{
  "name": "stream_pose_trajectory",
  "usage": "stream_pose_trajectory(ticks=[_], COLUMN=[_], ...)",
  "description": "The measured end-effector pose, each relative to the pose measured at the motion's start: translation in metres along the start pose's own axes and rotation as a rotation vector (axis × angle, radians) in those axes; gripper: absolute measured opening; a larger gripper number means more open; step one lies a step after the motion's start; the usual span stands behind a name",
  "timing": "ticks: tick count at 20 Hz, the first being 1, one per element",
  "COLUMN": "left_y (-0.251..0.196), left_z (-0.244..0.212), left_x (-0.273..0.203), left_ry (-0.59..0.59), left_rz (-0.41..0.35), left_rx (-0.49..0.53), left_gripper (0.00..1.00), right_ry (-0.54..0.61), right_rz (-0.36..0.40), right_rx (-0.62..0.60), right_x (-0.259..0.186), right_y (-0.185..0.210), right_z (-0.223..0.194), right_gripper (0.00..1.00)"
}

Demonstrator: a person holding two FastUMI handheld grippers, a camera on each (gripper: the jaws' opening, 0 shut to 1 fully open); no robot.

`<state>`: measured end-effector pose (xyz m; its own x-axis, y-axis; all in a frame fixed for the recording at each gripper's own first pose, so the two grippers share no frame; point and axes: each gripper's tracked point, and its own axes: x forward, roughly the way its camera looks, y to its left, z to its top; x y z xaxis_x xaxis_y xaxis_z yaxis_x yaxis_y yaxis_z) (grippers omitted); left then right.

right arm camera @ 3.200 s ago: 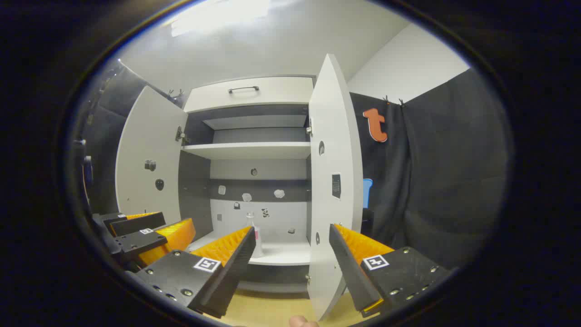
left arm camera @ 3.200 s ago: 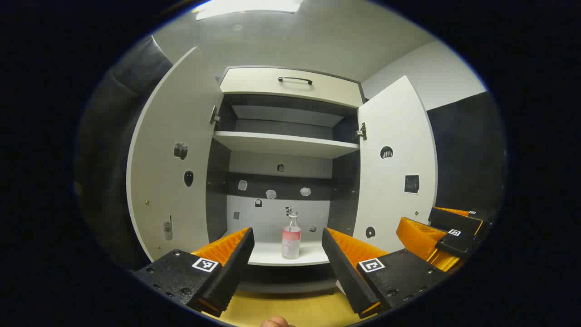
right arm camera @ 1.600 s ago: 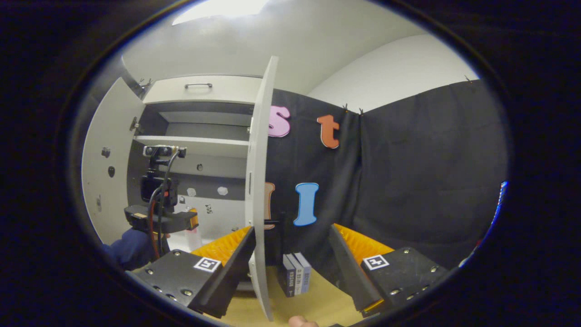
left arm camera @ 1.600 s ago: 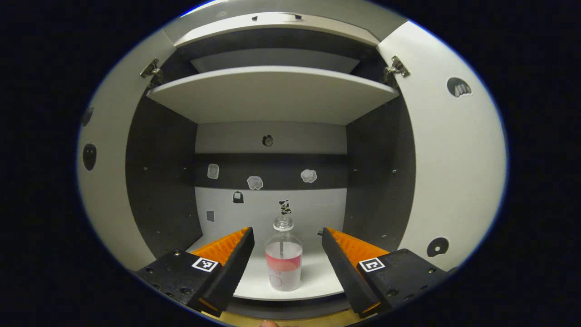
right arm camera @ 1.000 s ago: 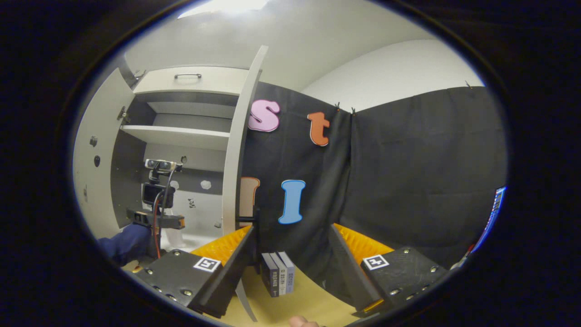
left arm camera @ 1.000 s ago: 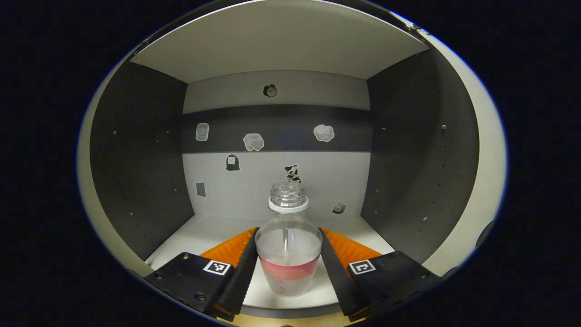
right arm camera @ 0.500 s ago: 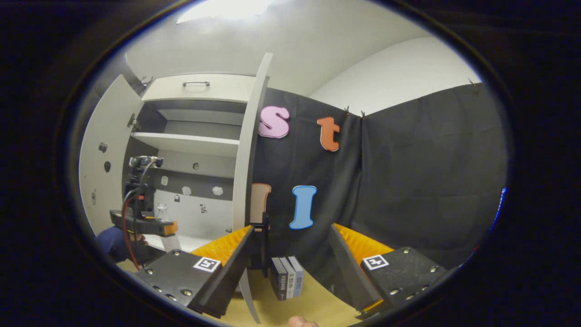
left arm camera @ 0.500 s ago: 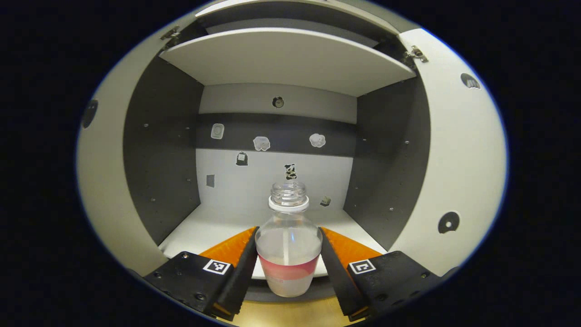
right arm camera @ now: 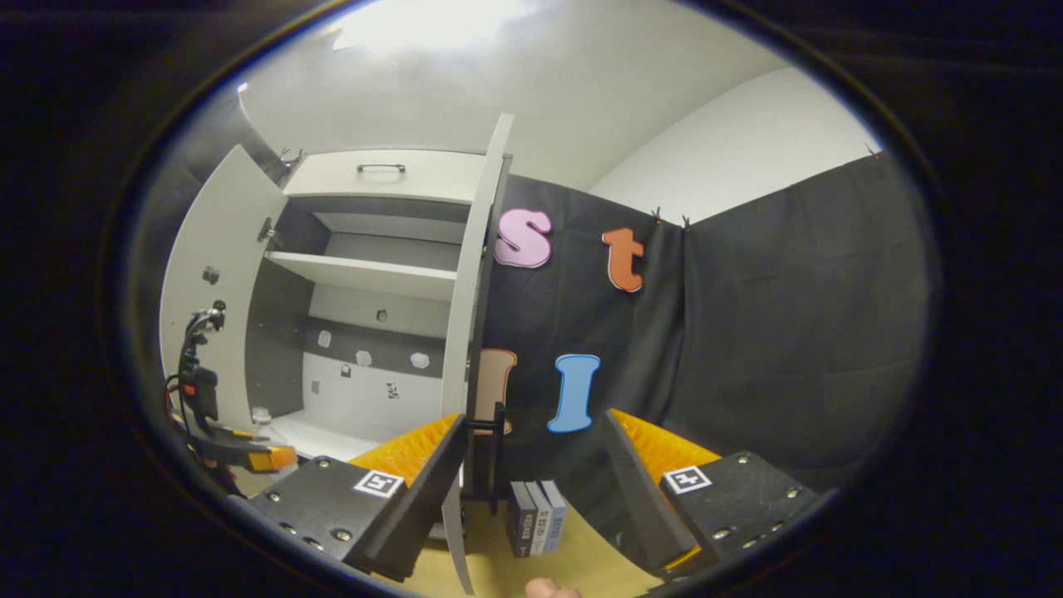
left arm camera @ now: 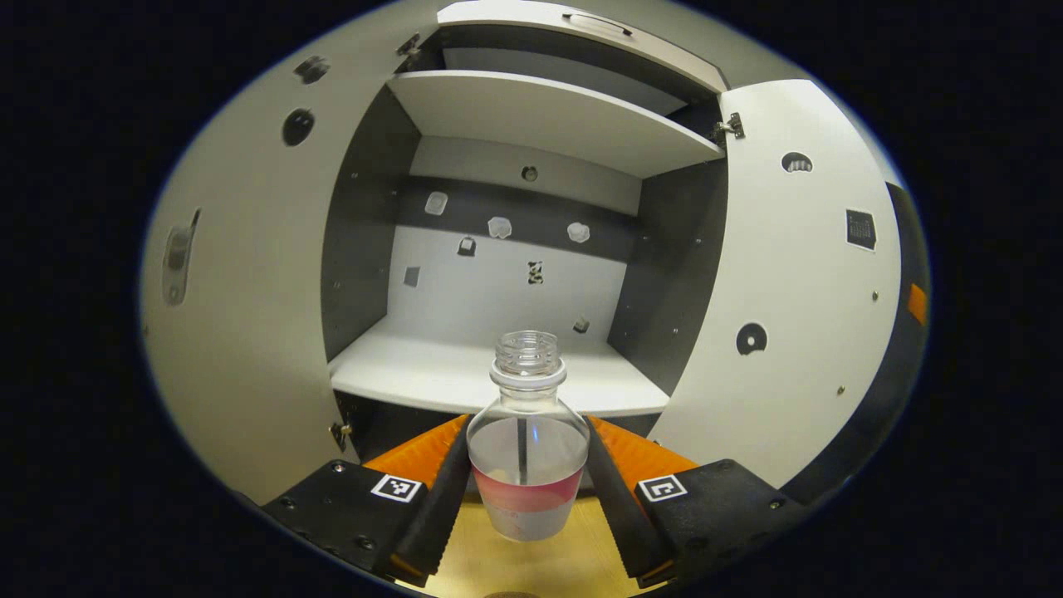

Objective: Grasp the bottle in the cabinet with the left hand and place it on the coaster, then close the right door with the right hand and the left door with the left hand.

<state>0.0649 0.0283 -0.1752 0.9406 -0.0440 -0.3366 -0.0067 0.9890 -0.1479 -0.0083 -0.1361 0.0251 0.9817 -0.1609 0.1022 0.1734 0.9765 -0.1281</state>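
Left gripper [left arm camera: 525, 490] fingers clamped on the uncapped bottle [left arm camera: 526, 453], part-filled with clear liquid, in front of the cabinet [left arm camera: 498, 378] shelf edge. Right gripper [right arm camera: 531, 473] wide open, empty, beside the right door [right arm camera: 473, 332] edge.

- The left gripper view looks forward along its own left gripper [left arm camera: 526, 490], facing straight into the open cabinet [left arm camera: 498, 378] from close in front, slightly below its lower shelf.
- A bottle [left arm camera: 527, 465] sits very near the lens, between the fingers.
- The right gripper view rides on the right gripper [right arm camera: 531, 490], standing farther back and off to the cabinet's right side, facing the edge of the right door [right arm camera: 473, 332] and the booth's black wall.
- Both views share the cabinet interior, its shelves and both open doors.
- The right gripper view also catches the other gripper at its far left edge.
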Motion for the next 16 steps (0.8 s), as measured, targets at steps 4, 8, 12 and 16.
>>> stream_pose_trajectory(ticks=[4, 8, 12, 16], left_y=[0.008, 0.008, 0.007, 0.007], left_z=[-0.054, -0.107, -0.158, -0.204], left_x=[-0.024, -0.041, -0.054, -0.062], left_ry=[0.061, 0.127, 0.184, 0.242], left_rz=[-0.006, -0.032, -0.047, -0.04], left_rx=[-0.012, -0.017, -0.03, -0.067], left_gripper=[0.8, 0.8, 0.8, 0.8], right_ry=[-0.019, -0.032, -0.04, -0.051], right_rz=[0.017, 0.024, 0.026, 0.027], right_rx=[-0.003, -0.009, -0.018, -0.027], right_x=[0.004, 0.007, 0.008, 0.008], right_y=[-0.002, -0.007, -0.013, -0.018], right_z=[0.004, 0.007, 0.007, 0.011], right_gripper=[0.98, 0.98, 0.96, 0.96])
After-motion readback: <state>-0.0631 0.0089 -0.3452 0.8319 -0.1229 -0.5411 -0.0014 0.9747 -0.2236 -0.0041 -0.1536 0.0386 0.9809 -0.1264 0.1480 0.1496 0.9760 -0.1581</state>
